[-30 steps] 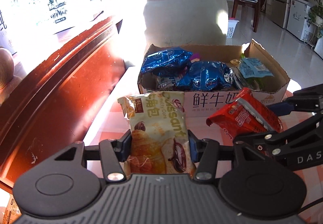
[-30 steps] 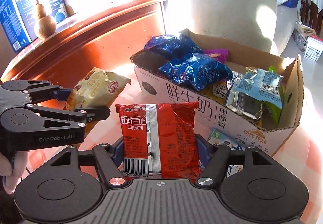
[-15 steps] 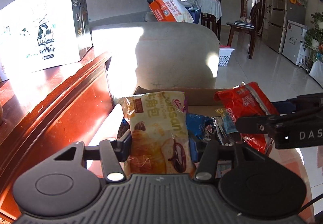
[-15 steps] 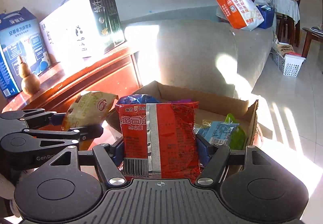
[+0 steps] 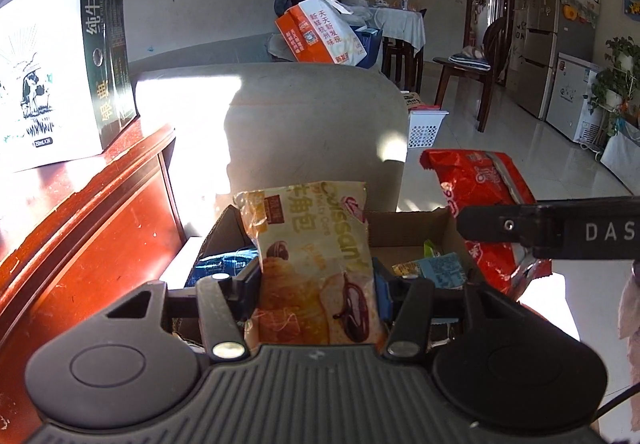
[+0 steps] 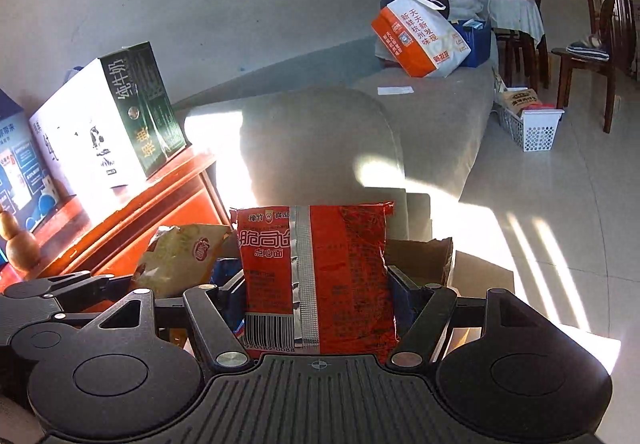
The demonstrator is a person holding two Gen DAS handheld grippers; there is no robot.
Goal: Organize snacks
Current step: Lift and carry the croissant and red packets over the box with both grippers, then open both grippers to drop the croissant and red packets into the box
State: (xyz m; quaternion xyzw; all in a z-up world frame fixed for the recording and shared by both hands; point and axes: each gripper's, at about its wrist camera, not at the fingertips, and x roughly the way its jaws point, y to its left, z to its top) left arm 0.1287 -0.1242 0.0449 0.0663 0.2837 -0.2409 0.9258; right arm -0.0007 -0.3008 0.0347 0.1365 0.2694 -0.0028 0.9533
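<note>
My left gripper [image 5: 318,284] is shut on a yellow croissant packet [image 5: 316,260], held upright over the near edge of an open cardboard snack box [image 5: 404,232]. My right gripper [image 6: 316,292] is shut on a red noodle snack packet [image 6: 320,268], also upright above the box [image 6: 420,260]. In the left wrist view the red packet [image 5: 480,195] and the right gripper sit to the right, beside mine. In the right wrist view the croissant packet [image 6: 180,256] is at the left. Blue and light-blue snack bags [image 5: 440,270] lie inside the box.
A red-brown wooden cabinet [image 5: 80,228] stands close on the left with a milk carton box [image 5: 60,75] on top. A grey sofa [image 5: 312,123] is right behind the snack box. A white basket [image 6: 532,127] and a chair stand on the tiled floor at the right.
Both grippers have lifted and tilted up with their packets, moving over the box. The box has dropped low in both views and its contents are mostly hidden behind the packets.
</note>
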